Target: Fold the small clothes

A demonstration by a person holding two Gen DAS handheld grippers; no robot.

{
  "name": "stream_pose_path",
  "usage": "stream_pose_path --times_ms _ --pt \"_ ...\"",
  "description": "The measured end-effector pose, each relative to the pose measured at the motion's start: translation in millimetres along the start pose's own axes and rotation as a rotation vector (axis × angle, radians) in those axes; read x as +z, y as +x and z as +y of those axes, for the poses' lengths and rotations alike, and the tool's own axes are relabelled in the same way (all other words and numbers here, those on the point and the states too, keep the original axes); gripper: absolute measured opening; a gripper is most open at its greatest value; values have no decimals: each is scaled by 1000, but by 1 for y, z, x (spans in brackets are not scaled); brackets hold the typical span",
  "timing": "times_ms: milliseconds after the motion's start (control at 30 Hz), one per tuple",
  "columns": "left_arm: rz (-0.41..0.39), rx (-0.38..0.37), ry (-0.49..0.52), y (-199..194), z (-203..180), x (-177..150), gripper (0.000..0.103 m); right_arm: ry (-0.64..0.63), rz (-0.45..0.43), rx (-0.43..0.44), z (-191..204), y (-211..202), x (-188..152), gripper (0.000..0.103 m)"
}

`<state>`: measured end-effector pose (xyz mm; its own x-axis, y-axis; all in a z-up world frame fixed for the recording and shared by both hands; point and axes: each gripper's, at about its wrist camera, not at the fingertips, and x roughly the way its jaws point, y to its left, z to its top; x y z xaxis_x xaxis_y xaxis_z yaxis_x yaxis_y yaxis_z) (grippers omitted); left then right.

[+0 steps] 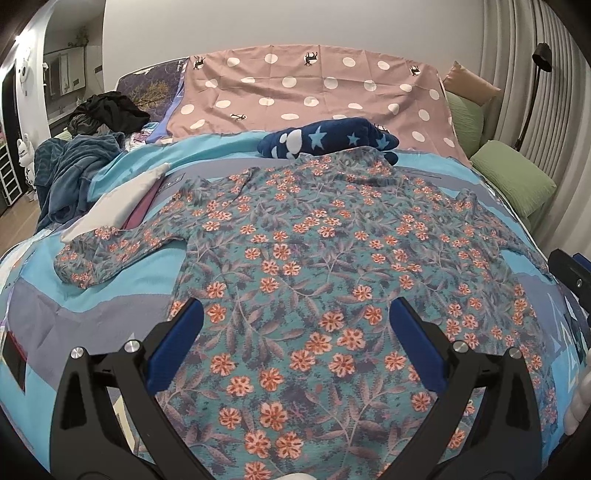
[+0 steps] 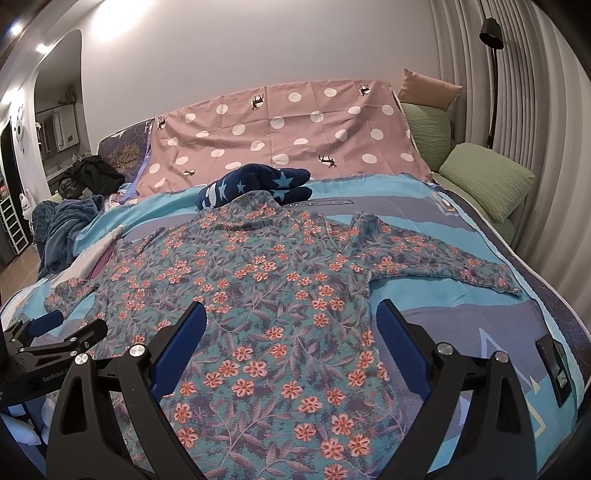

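1. Floral long-sleeved top [image 1: 295, 266] lies flat on the bed [image 1: 110, 302], both sleeves spread outward; collar end touches the star-print navy garment [image 1: 332, 140].
2. Your left gripper [image 1: 295, 325] hovers over its hem, jaws spread, holding nothing; your right gripper [image 2: 291, 325] likewise, at the hem's right edge.
3. Risk: pinching the blue bedcover with the hem; dragging the navy garment along.

Home bedroom: big bed [image 1: 110, 173] w/ blue patterned cover, green pillows [image 1: 513, 177] stacked at the far right side, polka-dot sheet [image 1: 314, 92] draped over the headboard. Heap of clothes [image 1: 107, 110] at the far left, black floor lamp [image 2: 491, 33] by pleated curtains [image 2: 461, 55], doorway [image 2: 55, 92] to another room.
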<state>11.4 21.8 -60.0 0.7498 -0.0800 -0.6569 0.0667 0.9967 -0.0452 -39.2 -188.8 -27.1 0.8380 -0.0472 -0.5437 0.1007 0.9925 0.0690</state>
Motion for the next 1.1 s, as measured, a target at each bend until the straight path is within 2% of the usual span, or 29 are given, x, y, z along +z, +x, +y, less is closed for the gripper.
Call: stream_pose_path --times_ms 233,467,1100 --pt "14 15 13 4 0 -2 101 -9 2 -8 2 2 1 94" --pt "48 -2 19 11 1 -5 101 -10 9 -9 2 4 1 94" --pt "39 13 2 10 8 -6 101 -39 4 -26 9 8 -3 94"
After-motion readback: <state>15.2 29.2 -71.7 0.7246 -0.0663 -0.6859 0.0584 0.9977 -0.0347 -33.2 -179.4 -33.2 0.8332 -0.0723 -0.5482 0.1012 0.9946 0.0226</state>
